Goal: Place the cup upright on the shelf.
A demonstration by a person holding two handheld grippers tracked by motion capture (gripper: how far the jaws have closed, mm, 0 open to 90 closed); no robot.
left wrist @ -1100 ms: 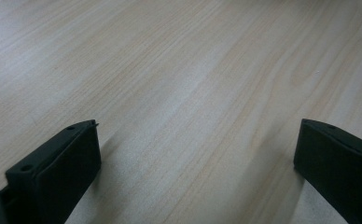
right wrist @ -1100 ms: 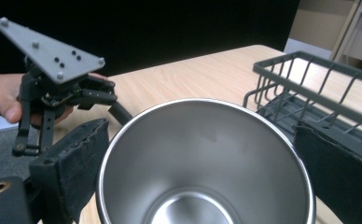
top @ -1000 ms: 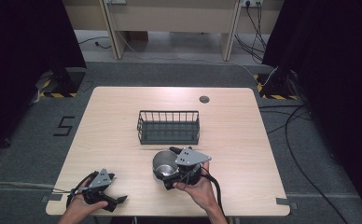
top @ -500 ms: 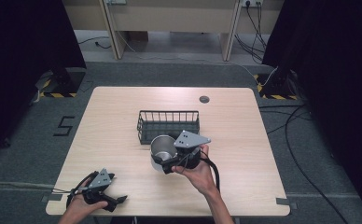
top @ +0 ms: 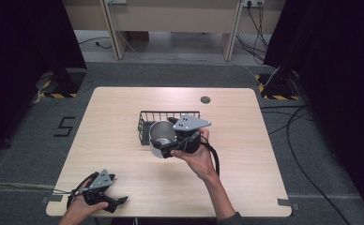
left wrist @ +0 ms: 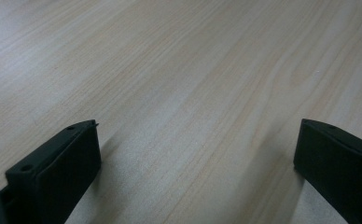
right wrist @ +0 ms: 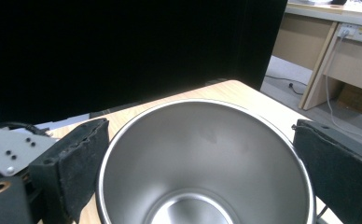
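Note:
A shiny steel cup (top: 160, 135) hangs tilted above the table, just in front of the black wire basket (top: 145, 115). My right gripper (top: 170, 149) is shut on it, with a black jaw on each side of the rim. In the right gripper view the cup (right wrist: 202, 177) opens toward the camera, empty inside, between my right gripper's (right wrist: 198, 140) jaws. My left gripper (top: 117, 201) rests low at the table's front left corner. It is open, and bare wood lies between the jaws of my left gripper (left wrist: 198, 154).
The light wooden table (top: 119, 108) has a round dark cable port (top: 205, 99) near its far edge. Black curtains stand at both sides, and desks with cables sit beyond the far edge. The basket looks empty.
My right gripper has lifted the steel cup and carried it away from the front edge, up to the basket's near side. The left gripper has stayed put.

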